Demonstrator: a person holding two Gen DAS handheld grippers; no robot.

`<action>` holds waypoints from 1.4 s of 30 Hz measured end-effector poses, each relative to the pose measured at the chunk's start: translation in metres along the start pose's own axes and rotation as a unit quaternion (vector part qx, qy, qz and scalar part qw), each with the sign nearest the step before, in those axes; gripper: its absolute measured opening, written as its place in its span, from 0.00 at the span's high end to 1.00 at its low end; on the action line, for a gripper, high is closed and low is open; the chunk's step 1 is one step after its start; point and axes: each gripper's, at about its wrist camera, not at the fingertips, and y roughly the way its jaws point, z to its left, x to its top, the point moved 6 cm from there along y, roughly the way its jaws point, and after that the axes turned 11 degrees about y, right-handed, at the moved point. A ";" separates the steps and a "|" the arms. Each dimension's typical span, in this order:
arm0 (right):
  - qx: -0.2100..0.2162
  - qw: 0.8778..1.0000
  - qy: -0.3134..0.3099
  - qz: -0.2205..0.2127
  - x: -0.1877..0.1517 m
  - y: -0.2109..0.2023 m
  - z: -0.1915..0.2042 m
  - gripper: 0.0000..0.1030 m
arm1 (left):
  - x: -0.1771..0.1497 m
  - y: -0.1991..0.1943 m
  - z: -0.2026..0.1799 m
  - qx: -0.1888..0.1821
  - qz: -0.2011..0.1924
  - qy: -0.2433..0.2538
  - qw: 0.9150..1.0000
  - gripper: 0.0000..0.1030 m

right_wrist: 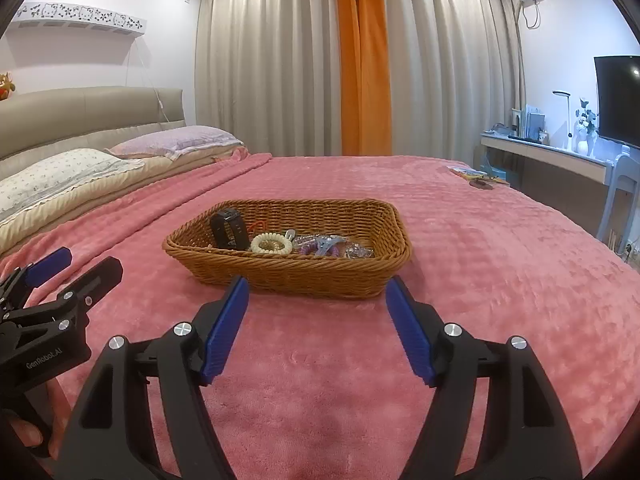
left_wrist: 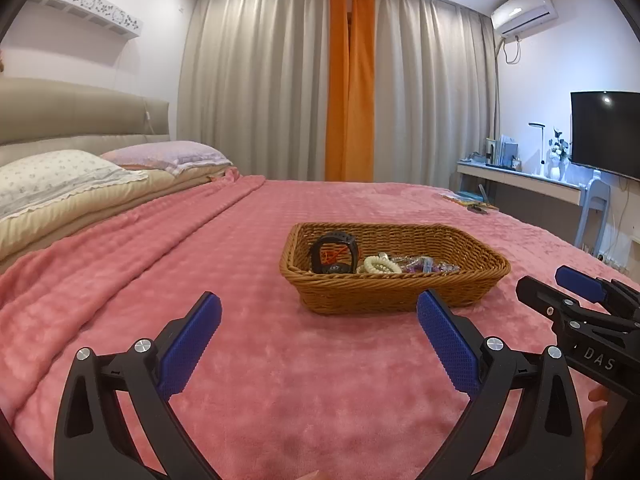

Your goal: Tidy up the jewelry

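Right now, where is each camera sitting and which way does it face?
Left wrist view: on the left gripper, looking across the pink blanket at the wicker basket; its own open fingers show, with the right gripper beside them.
Right wrist view: on the right gripper, facing the same basket; the left gripper and a hand show.
Both share basket, bed, curtains.

You are holding your left gripper low and tilted slightly downward, its blue pads spread wide with nothing between them. Your right gripper is sitting just beside it at much the same tilt, its jaws parted a bit less widely and gripping nothing. Your fingers are wrapping the left gripper's handle.
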 end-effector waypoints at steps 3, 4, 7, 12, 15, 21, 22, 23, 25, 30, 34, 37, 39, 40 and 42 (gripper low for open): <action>0.000 1.000 0.001 0.000 0.000 0.000 -0.001 0.30 | 0.000 0.001 -0.001 0.001 -0.001 0.003 1.000 0.07; 0.000 1.000 0.002 0.000 0.000 0.001 -0.001 0.30 | -0.001 0.002 -0.002 0.001 0.001 0.003 1.000 0.07; 0.002 1.000 0.004 0.000 0.000 0.001 -0.001 0.29 | -0.001 0.003 -0.002 0.000 0.004 0.002 1.000 0.07; 0.003 1.000 0.003 0.001 -0.001 0.001 0.000 0.29 | -0.003 0.002 0.000 -0.001 0.006 -0.003 1.000 0.07; 0.003 1.000 0.005 0.002 -0.001 0.001 0.000 0.29 | -0.003 0.001 0.002 -0.003 0.003 -0.008 1.000 0.07; 0.003 1.000 0.005 0.004 -0.001 0.002 -0.001 0.28 | -0.003 0.002 0.003 -0.003 0.003 -0.009 1.000 0.07; 0.003 1.000 0.005 0.004 -0.002 0.002 0.000 0.28 | -0.003 0.002 0.003 -0.003 0.004 -0.009 1.000 0.07; 0.003 1.000 0.005 0.004 -0.001 0.002 -0.001 0.28 | -0.003 0.002 0.003 -0.003 0.004 -0.010 1.000 0.07; 0.003 1.000 0.005 0.005 -0.002 0.002 -0.001 0.28 | -0.003 0.002 0.003 -0.003 0.004 -0.010 1.000 0.07; 0.001 1.000 0.008 0.004 -0.002 0.001 -0.001 0.23 | -0.004 0.003 0.005 -0.003 0.007 -0.012 1.000 0.07; 0.000 1.000 0.008 0.005 -0.002 0.001 -0.002 0.23 | -0.004 0.003 0.006 -0.003 0.007 -0.011 1.000 0.07; 0.000 1.000 0.008 0.006 -0.002 0.001 -0.001 0.22 | -0.004 0.003 0.006 -0.003 0.007 -0.011 1.000 0.07; 0.000 1.000 0.008 0.005 -0.002 0.001 -0.001 0.22 | -0.004 0.003 0.006 -0.003 0.008 -0.011 1.000 0.07; 0.000 1.000 0.008 0.005 -0.002 0.000 -0.002 0.21 | -0.004 0.003 0.005 -0.003 0.008 -0.011 1.000 0.07; 0.000 1.000 0.008 0.005 -0.002 0.001 -0.002 0.21 | -0.004 0.003 0.005 -0.003 0.008 -0.011 1.000 0.07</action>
